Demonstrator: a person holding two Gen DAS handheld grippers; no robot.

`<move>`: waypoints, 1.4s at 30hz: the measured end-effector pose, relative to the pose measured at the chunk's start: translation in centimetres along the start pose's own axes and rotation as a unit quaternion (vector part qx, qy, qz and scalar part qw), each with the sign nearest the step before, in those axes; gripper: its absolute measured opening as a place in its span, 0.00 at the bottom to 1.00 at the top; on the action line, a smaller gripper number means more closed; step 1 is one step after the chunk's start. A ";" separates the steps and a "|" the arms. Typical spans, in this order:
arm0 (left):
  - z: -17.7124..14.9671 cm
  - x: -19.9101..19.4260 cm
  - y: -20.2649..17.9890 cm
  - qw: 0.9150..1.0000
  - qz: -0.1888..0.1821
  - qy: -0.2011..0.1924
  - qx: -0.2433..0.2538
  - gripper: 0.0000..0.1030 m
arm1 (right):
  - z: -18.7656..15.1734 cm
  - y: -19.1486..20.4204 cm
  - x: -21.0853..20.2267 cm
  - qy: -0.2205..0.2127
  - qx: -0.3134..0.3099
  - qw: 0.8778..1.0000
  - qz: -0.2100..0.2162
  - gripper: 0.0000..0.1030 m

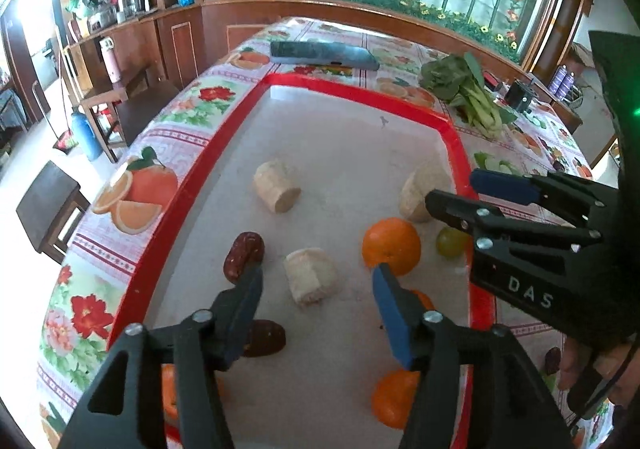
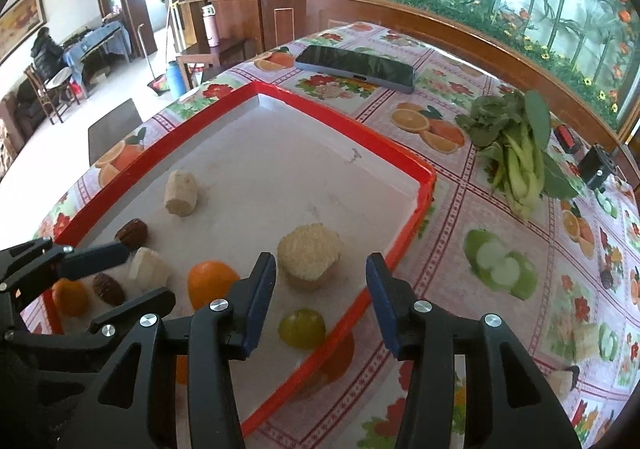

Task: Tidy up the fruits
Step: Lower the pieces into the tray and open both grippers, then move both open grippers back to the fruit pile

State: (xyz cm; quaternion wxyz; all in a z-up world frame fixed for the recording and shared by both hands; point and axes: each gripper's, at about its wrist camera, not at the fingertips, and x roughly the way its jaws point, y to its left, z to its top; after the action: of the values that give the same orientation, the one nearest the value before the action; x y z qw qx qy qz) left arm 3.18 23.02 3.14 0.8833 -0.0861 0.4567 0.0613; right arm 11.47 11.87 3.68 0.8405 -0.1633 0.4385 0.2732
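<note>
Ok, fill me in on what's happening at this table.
A person is sorting fruit in a red tray with two handheld grippers. The left gripper stands open around a banana piece; the right gripper is open over a green grape. Neither holds anything. Oranges and dates already lie in the tray.

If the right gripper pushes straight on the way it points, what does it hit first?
Probably the green grape, lying between the open right gripper jaws near the tray's red rim; depth is unclear.
</note>
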 end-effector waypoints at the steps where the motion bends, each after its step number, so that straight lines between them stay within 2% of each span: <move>1: -0.1 -0.3 -0.2 1.000 0.004 -0.003 0.003 0.64 | -0.2 0.1 -0.4 -0.001 -0.001 1.000 -0.003 0.45; 12: -1.3 -2.9 -3.1 0.999 0.011 -0.022 0.028 0.65 | -3.6 -1.1 -4.2 -0.006 0.005 1.000 -0.014 0.48; 17: -2.0 -3.6 -5.2 0.999 0.005 -0.024 0.038 0.66 | -6.1 -3.1 -6.1 -0.009 0.023 0.999 -0.026 0.54; 24: -3.2 -4.3 -9.2 0.998 -0.012 -0.021 0.056 0.66 | -10.3 -7.8 -8.1 0.000 0.070 0.996 -0.047 0.56; 29: -4.5 -4.5 -12.3 0.997 -0.031 -0.013 0.074 0.71 | -13.5 -11.1 -9.3 0.005 0.108 0.992 -0.059 0.59; 35: -6.0 -4.1 -15.2 0.995 -0.049 0.006 0.089 0.72 | -16.8 -14.1 -10.7 0.005 0.140 0.987 -0.074 0.61; 42: -8.1 -3.0 -18.4 0.991 -0.063 0.033 0.114 0.72 | -18.9 -16.5 -11.3 0.007 0.169 0.983 -0.075 0.63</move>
State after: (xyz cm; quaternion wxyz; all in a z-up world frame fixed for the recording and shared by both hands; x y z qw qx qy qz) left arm -1.54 3.30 2.80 0.8738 -0.0147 0.4835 -0.0496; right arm 3.91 -14.59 2.95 0.8708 -0.0532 0.4711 0.1304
